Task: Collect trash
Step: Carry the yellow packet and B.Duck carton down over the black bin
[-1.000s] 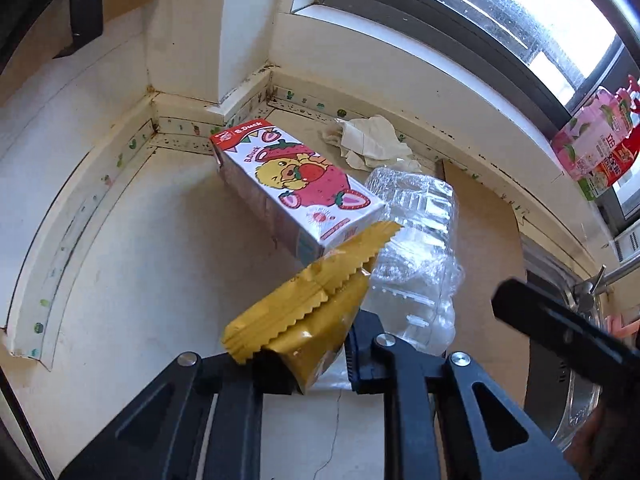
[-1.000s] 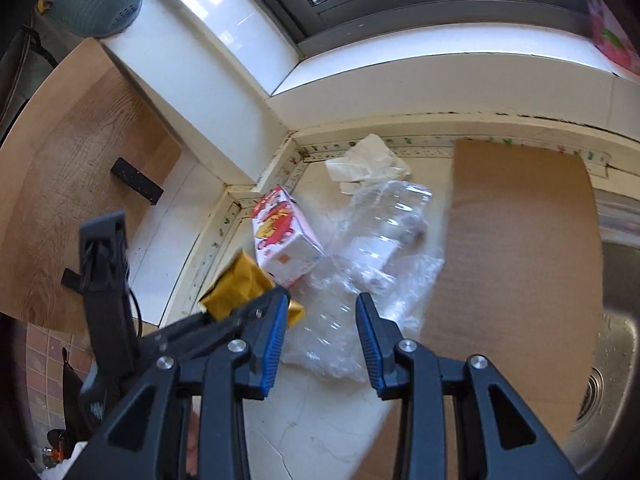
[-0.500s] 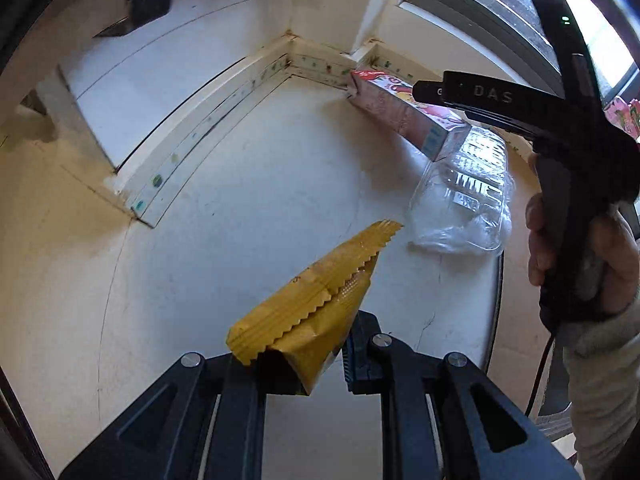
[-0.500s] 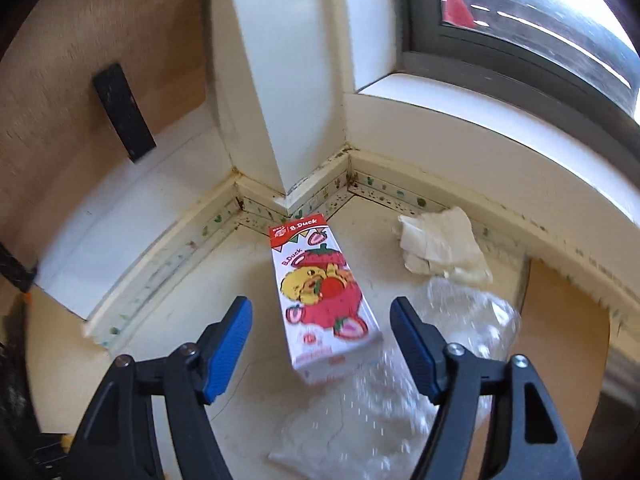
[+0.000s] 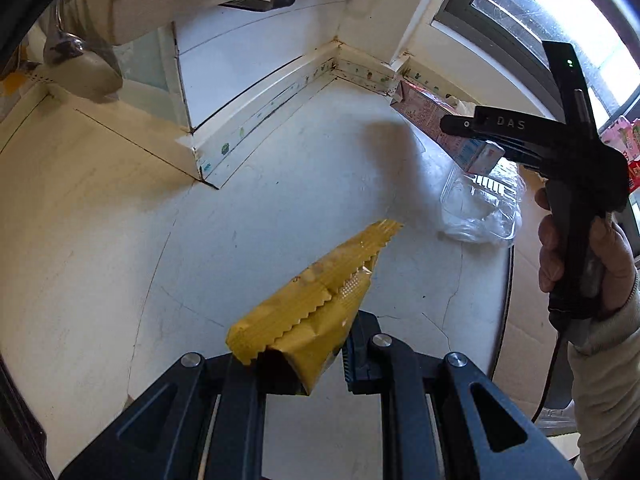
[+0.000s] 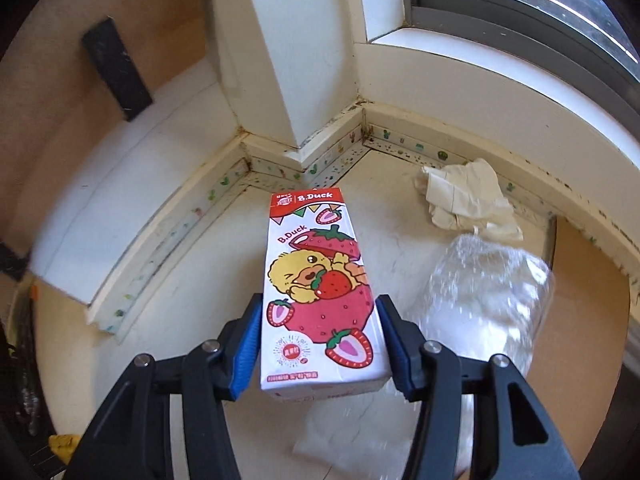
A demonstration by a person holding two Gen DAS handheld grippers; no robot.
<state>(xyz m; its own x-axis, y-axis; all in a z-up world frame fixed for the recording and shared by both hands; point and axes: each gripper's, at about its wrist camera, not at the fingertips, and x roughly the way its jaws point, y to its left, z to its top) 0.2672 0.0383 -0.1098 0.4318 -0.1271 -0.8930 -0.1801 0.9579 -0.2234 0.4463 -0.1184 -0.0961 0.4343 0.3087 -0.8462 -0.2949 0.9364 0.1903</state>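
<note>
My left gripper (image 5: 308, 364) is shut on a yellow snack wrapper (image 5: 320, 300) and holds it above the white counter (image 5: 260, 220). My right gripper (image 6: 320, 340) has its blue pads on both sides of a strawberry B.Duck drink carton (image 6: 316, 292) that lies on the counter; the jaws look closed against its sides. The carton (image 5: 440, 128) and the right gripper's body (image 5: 560, 152) also show at the right of the left wrist view. A crushed clear plastic container (image 6: 488, 300) lies right of the carton. A crumpled tissue (image 6: 464, 196) lies behind it by the wall.
The counter ends at a wall corner with a white pillar (image 6: 288, 60) and a window sill (image 6: 500, 80). A brown cardboard sheet (image 6: 588, 280) lies at the right. A metal ladle (image 5: 80, 64) hangs at the upper left of the left wrist view.
My right gripper has moved forward and its jaws have closed in around the carton. My left gripper has pulled back and to the left with the wrapper.
</note>
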